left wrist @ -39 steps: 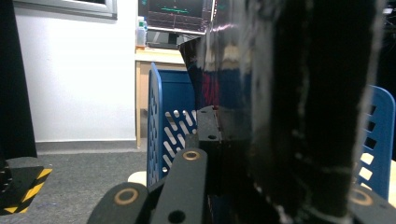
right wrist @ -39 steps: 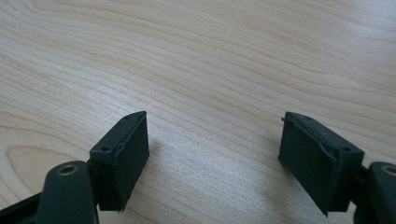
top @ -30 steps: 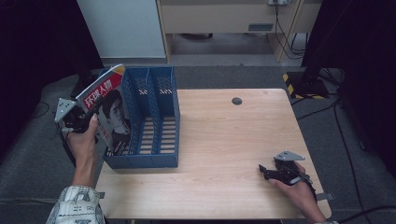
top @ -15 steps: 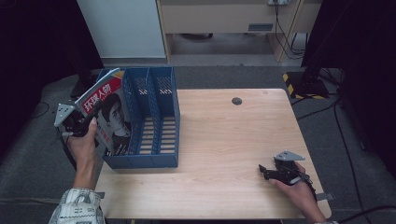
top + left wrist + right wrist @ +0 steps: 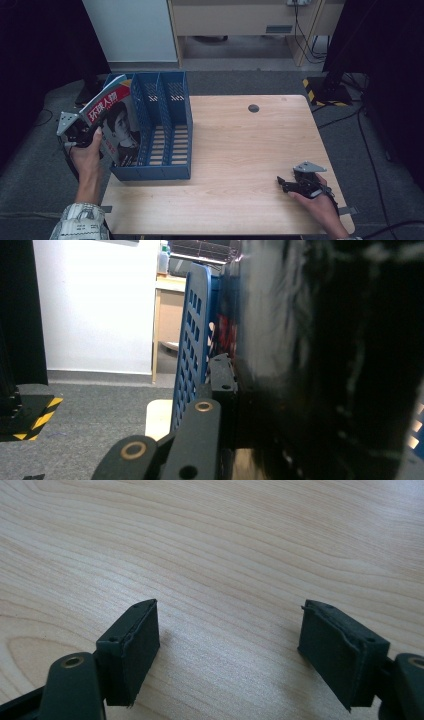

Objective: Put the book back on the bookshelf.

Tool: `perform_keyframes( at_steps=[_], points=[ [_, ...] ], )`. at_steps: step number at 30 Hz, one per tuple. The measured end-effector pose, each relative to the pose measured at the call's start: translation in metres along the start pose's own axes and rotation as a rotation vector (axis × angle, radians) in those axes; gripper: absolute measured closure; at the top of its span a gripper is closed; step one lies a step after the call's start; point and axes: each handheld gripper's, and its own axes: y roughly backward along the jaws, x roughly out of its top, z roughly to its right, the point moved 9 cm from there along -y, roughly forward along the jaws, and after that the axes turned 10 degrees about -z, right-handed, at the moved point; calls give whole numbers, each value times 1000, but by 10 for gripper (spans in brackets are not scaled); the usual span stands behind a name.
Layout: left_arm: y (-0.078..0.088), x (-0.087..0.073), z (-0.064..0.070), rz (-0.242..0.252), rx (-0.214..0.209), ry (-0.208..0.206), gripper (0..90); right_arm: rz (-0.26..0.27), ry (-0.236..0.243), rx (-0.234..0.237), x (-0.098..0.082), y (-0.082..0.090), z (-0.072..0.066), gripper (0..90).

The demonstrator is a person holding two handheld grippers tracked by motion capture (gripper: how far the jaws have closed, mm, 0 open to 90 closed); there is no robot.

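**Magazine held at the file rack's left end, right gripper idle on the table**

Left of the blue file rack (image 5: 160, 130), the person's left hand (image 5: 86, 152) holds the left gripper (image 5: 89, 134) off the table's left edge. That gripper is clamped on a magazine (image 5: 114, 122), gripping its outer edge. The magazine stands tilted, its top leaning away from the rack's left wall, its cover with red banner and a portrait facing the camera. Its lower part sits at the rack's leftmost slot, against the left wall; whether it is fully inside that slot I cannot tell. In the left gripper view the magazine (image 5: 310, 365) is a dark blur pressed against the jaw, and the rack's perforated blue wall (image 5: 192, 345) rises just beside it.

The rack stands on the left part of the wooden table (image 5: 240, 150), with three slots open at the top; the middle and right slots look empty through their slatted floors.

Right of the rack, a small dark round hole (image 5: 253, 108) sits near the table's far edge, well apart from the rack.

Farther right, near the table's front right corner and well apart from the rack, the right hand (image 5: 320, 205) rests with the right gripper (image 5: 285, 183) low on the wood. In the right gripper view its jaws stand wide apart with only bare wood grain (image 5: 215, 555) between them, gripping nothing.
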Motion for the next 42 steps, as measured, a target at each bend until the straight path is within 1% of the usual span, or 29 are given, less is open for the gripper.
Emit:
perform_keyframes(
  at_steps=[3,6,9,12,18,25,32,36,42],
  points=[
    [0,-1,-1,-4,2,4,859,0,0,0,0,0,0,242],
    [-1,-3,-3,-26,12,9,857,0,0,0,0,0,0,242],
    [-2,-8,-5,-51,22,3,856,0,0,0,0,0,0,242],
    [-2,-10,-6,-45,9,24,854,0,0,0,0,0,0,242],
    [-3,-11,-8,-58,14,25,854,0,0,0,0,0,0,242],
    [-3,-13,-7,-67,14,24,852,0,0,0,0,0,0,242],
    [-4,-15,-8,-90,18,31,848,0,0,0,0,0,0,242],
    [-4,-16,-7,-99,25,23,846,0,0,0,0,0,0,242],
    [-5,-16,-6,-108,28,22,829,0,0,0,0,0,0,242]
  ],
)
